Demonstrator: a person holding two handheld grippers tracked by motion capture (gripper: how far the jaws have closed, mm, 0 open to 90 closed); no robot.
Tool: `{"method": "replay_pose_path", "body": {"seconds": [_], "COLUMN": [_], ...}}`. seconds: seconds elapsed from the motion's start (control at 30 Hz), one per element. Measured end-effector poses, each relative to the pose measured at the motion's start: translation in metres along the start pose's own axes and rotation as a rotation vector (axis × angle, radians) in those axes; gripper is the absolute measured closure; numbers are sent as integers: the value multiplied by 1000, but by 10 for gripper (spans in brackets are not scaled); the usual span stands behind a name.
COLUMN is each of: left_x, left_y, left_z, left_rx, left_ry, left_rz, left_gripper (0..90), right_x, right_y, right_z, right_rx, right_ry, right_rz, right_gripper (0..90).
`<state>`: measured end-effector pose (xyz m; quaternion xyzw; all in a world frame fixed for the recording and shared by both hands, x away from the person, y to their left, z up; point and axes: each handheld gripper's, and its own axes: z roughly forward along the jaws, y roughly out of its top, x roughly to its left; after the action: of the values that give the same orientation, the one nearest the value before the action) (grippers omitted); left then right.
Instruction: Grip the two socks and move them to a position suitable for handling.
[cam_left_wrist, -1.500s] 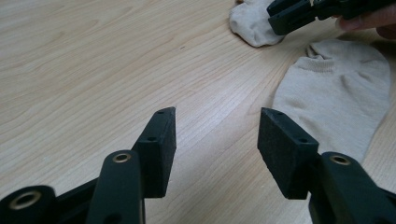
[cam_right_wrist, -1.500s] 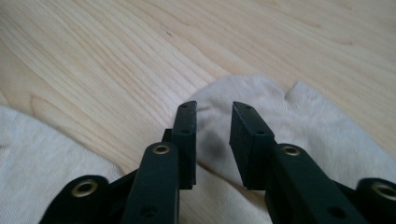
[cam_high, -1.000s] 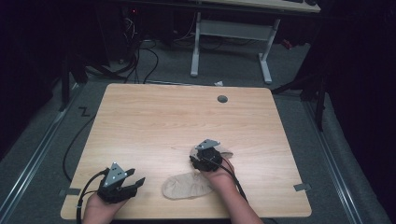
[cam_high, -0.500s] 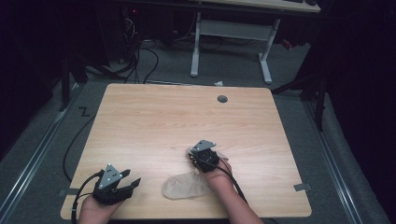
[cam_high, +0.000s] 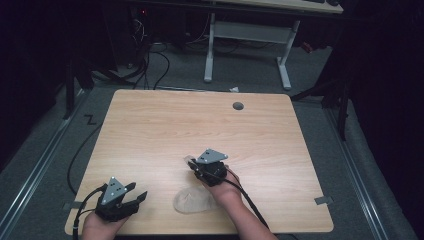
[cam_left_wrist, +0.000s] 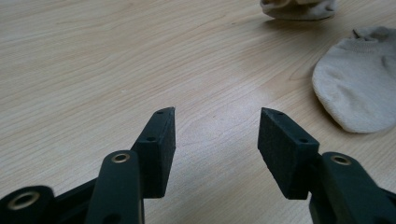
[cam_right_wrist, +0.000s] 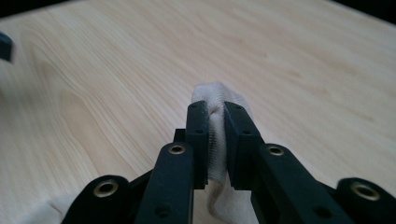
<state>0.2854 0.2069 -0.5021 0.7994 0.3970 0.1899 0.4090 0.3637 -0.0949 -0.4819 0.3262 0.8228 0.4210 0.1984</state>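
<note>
Desk (cam_high: 160, 130): light wood, one sock on it.
Sock (cam_high: 192, 200): beige, lying flat near the desk's front edge; one end lifted and pinched between the jaws of the right gripper (cam_high: 192, 165), cloth bulging past their tips.
Left gripper (cam_high: 137, 197): near the front left corner, jaws spread wide with bare desk between them; the sock lies well apart, ahead to their right.

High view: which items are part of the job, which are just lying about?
In play:
- right gripper, shut on a beige sock
- second sock, flat on the table
- left gripper, open, near it

Lying about:
- floor cables
- white desk frame behind
</note>
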Motion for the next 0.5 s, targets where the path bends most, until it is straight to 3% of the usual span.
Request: {"method": "replay_pose_path", "body": {"seconds": [0.03, 0.1, 0.5], "left_x": [0, -1, -1], "left_y": [0, 0, 4], "left_z": [0, 1, 4], "left_rx": [0, 2, -11], "left_ry": [0, -1, -13], "left_rz": [0, 5, 10], "left_gripper": [470, 470, 471], "right_x": [0, -1, -27], "right_y": [0, 5, -1], "right_z": [0, -9, -25], "right_rx": [0, -61, -90], "right_ry": [0, 17, -44], "right_rz": [0, 24, 93], "right_gripper": [811, 811, 809]}}
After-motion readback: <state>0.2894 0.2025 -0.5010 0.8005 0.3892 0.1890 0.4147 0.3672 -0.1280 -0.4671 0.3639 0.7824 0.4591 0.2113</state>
